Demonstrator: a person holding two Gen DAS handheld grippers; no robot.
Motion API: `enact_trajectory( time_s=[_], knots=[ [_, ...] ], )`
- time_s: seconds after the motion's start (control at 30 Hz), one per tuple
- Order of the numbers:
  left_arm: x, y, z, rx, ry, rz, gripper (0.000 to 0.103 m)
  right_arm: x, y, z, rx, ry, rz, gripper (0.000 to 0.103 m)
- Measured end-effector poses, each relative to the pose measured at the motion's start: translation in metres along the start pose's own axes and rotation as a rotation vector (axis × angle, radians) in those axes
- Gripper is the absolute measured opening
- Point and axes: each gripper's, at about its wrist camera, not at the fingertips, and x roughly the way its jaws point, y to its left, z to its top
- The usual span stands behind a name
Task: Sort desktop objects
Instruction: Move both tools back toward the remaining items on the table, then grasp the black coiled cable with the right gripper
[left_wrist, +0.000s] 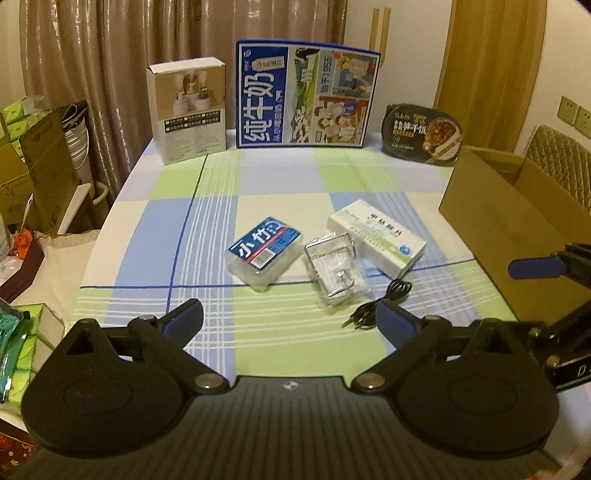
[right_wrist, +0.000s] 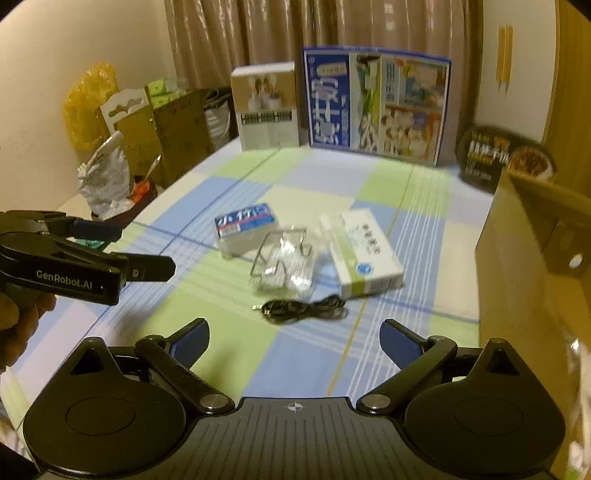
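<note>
On the checked tablecloth lie a clear plastic case with a blue label (left_wrist: 263, 252) (right_wrist: 245, 228), a clear packet with metal clips (left_wrist: 337, 272) (right_wrist: 286, 266), a white and green medicine box (left_wrist: 376, 237) (right_wrist: 364, 253) and a coiled black cable (left_wrist: 380, 302) (right_wrist: 304, 308). My left gripper (left_wrist: 290, 321) is open and empty, just short of the objects. My right gripper (right_wrist: 293, 341) is open and empty, just short of the cable. The left gripper also shows at the left of the right wrist view (right_wrist: 122, 247); one blue fingertip (left_wrist: 535, 266) of the right gripper shows at the right of the left wrist view.
An open cardboard box (left_wrist: 517, 206) (right_wrist: 532, 236) stands at the table's right edge. At the back stand a white carton (left_wrist: 188, 110), a blue milk carton (left_wrist: 306, 98) and a black meal tub (left_wrist: 423, 134). Boxes and bags crowd the floor on the left (right_wrist: 147, 133).
</note>
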Motion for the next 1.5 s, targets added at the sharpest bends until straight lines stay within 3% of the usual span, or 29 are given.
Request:
enact_trajectory(
  time_s=[0.83, 1.3, 1.37, 1.5],
  knots=[
    [0.026, -0.012, -0.001, 0.037, 0.055, -0.016, 0.098, 0.007, -0.023, 0.004, 0.042, 0.012, -0.04, 0.097],
    [0.038, -0.003, 0.003, 0.045, 0.065, 0.011, 0.098, 0.038, -0.028, 0.009, 0.092, 0.071, 0.016, 0.096],
    [0.04, -0.002, 0.004, 0.041, 0.065, 0.005, 0.098, 0.044, -0.028, 0.011, 0.1, 0.075, 0.016, 0.092],
    [0.046, -0.003, 0.009, 0.049, 0.064, -0.013, 0.098, 0.055, -0.033, 0.015, 0.126, 0.065, -0.005, 0.069]
  ],
)
